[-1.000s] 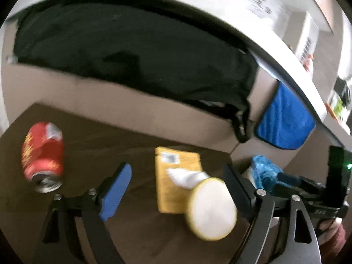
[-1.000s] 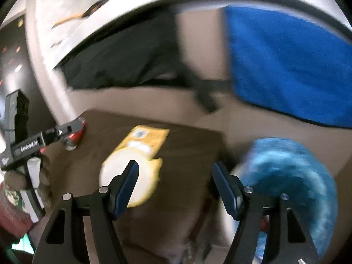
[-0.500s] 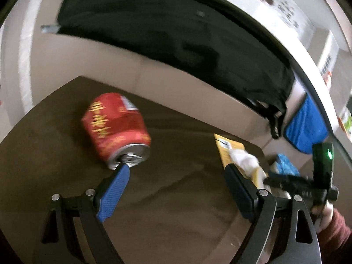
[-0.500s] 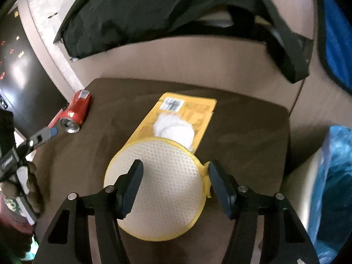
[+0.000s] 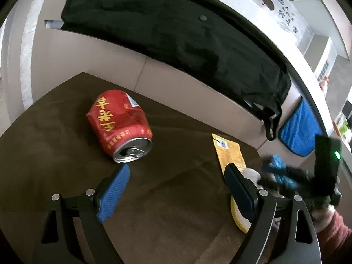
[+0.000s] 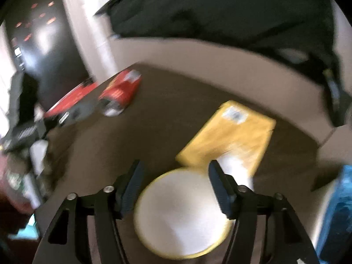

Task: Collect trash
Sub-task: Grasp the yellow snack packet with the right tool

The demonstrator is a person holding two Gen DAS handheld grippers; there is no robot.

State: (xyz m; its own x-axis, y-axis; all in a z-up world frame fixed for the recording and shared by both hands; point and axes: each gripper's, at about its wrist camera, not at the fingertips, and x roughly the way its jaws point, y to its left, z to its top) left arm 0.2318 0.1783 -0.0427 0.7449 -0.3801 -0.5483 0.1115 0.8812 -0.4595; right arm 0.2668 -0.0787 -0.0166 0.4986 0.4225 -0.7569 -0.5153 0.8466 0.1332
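A dented red can (image 5: pixel 120 124) lies on its side on the brown table (image 5: pixel 55 145), just beyond my open, empty left gripper (image 5: pixel 176 182). A yellow envelope (image 5: pixel 231 154) lies to its right. In the right wrist view my right gripper (image 6: pixel 176 178) is open above a round white disc with a yellow rim (image 6: pixel 182 215). A crumpled white tissue (image 6: pixel 235 167) rests on the yellow envelope (image 6: pixel 233 132) by the right finger. The red can (image 6: pixel 120 92) lies at far left there, blurred.
A black bag (image 5: pixel 187 39) hangs over the beige wall behind the table. A blue cloth (image 5: pixel 297 129) hangs further right. A blue plastic bag (image 6: pixel 336 215) sits off the table's right edge. The table's right edge is near the envelope.
My left gripper has swung left from the envelope and disc toward the red can. My right gripper has moved in over the white disc and its jaws have narrowed.
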